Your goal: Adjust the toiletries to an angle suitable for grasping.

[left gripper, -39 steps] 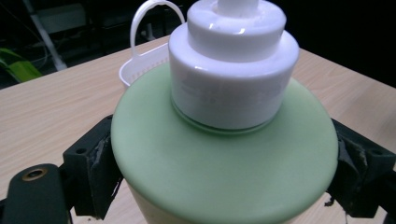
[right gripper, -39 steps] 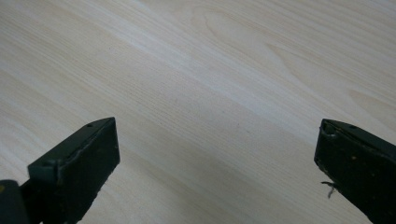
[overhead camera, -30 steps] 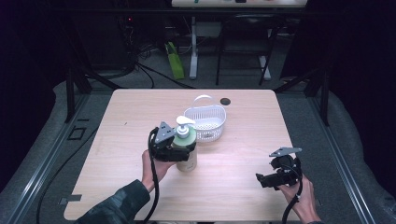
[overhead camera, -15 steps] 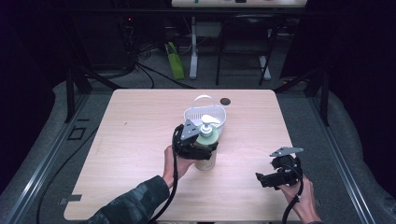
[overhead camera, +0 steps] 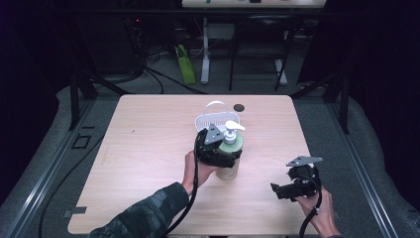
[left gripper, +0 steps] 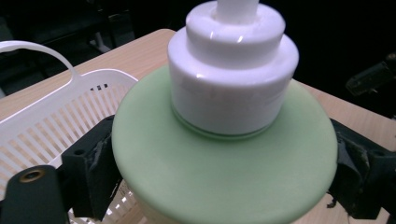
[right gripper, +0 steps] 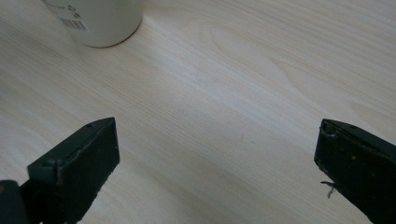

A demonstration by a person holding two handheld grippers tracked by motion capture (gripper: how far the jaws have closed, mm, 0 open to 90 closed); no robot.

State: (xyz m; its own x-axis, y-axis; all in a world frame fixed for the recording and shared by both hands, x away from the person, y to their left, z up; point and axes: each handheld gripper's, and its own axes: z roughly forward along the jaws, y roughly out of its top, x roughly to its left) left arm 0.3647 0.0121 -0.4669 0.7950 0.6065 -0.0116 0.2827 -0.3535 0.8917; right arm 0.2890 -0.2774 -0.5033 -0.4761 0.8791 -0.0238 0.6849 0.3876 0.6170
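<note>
I am clamping my left hand-held gripper (overhead camera: pixel 218 148) on the pump bottle (overhead camera: pixel 230 153), its black jaws pressing either side of the wide, smooth pale-green shoulder. Above that a stepped glossy white collar is rising to the pump head; the body below is cream with a barcode label. The bottle is sitting just in front of the white slatted plastic basket (overhead camera: pixel 207 120) with its arched handle, near the middle of the pale wood-grain counter (overhead camera: pixel 143 148). Well to the right, I am holding my right hand-held gripper (overhead camera: pixel 297 184) wide open, gripping nothing, above bare counter.
</note>
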